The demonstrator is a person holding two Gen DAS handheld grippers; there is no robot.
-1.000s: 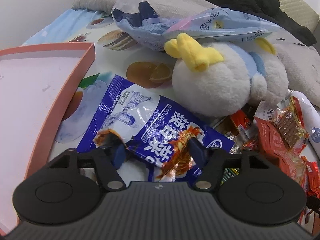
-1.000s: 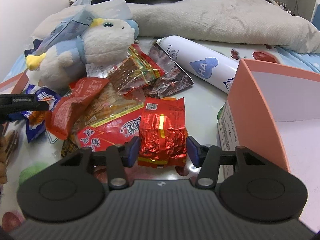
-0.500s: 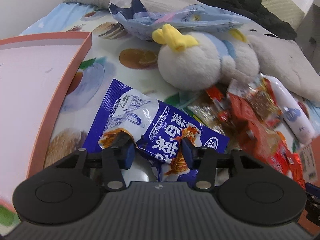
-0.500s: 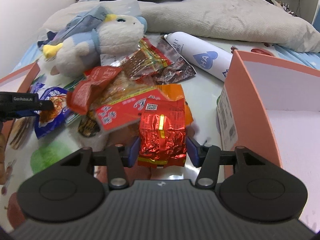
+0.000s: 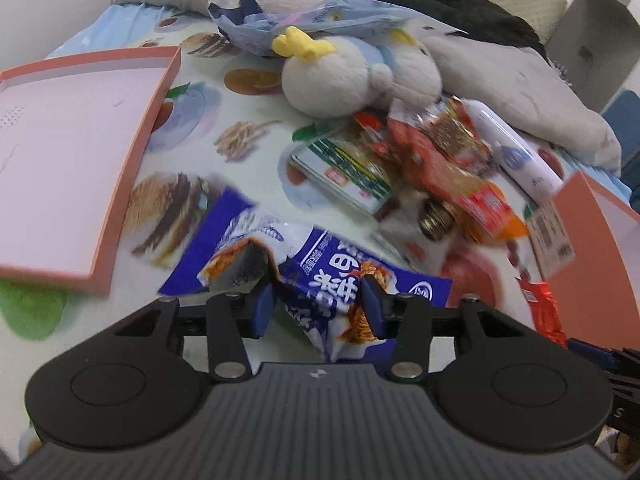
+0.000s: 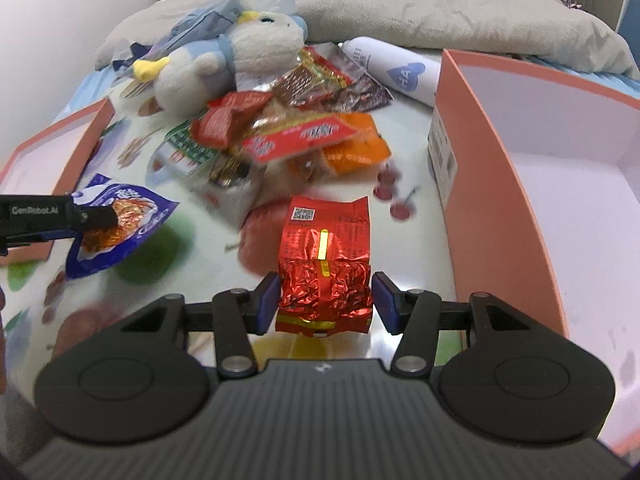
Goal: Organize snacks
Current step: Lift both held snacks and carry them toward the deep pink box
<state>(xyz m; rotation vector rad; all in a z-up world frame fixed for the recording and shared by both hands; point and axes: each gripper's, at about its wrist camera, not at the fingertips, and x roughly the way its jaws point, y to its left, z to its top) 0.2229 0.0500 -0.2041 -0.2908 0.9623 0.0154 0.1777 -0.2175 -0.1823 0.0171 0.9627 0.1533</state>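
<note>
Right wrist: right gripper point(image 6: 325, 300) clamps red foil packet point(image 6: 325, 256) beside pink box point(image 6: 496, 184).

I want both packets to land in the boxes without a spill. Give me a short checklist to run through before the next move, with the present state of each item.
1. Left gripper closed on the blue noodle packet: ok; its jaws have just been closing and now pinch the crumpled wrapper.
2. Right gripper closed on the red foil packet: ok.
3. Both packets lifted off the bedsheet: cannot tell.
4. Pink box on the right open, with bare floor showing: ok.
5. Pink tray on the left free to receive the blue packet: ok.
6. Snack pile out of the red packet's way: ok.
</note>
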